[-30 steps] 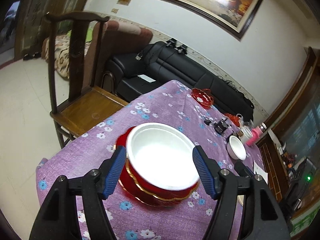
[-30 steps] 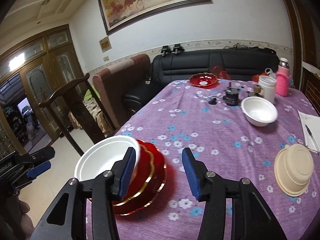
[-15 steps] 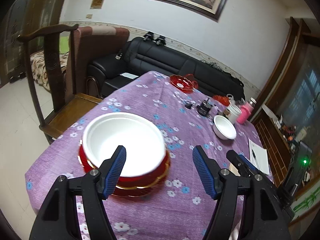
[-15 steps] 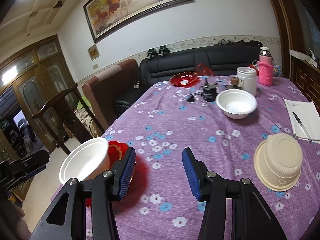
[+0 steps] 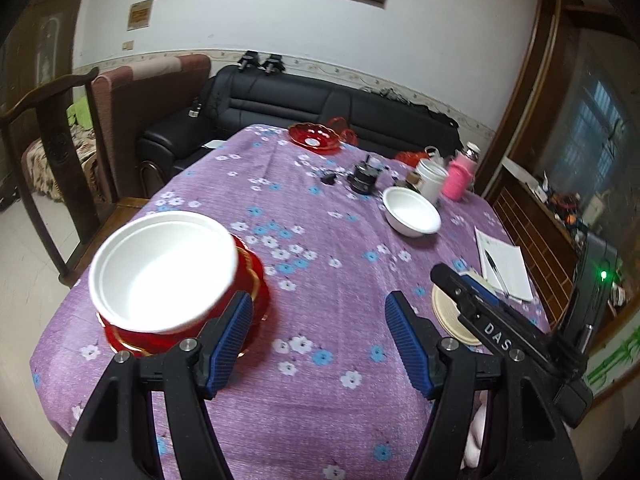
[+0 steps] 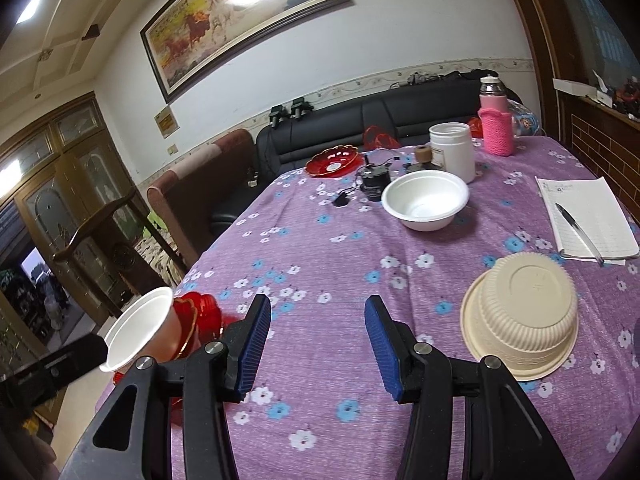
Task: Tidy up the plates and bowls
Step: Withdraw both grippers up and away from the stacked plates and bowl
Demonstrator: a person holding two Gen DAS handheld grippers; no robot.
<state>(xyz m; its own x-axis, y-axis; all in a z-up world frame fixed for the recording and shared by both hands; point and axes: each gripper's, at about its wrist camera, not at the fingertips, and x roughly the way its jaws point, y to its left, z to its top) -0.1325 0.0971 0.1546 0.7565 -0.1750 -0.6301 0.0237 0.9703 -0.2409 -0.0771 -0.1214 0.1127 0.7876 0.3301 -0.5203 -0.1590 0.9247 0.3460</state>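
Left gripper (image 5: 318, 338): spread, holding nothing.
Right gripper (image 6: 318, 346): spread, holding nothing.
White bowl (image 5: 162, 270): nested in red bowl (image 5: 256, 280).
Beige bowl (image 6: 524, 312): upside down on tablecloth (image 6: 320, 240).

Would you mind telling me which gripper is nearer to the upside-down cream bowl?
The right gripper. The upside-down cream bowl sits just to the right of its open fingers. The left gripper is farther, with the right gripper's body between it and that bowl.
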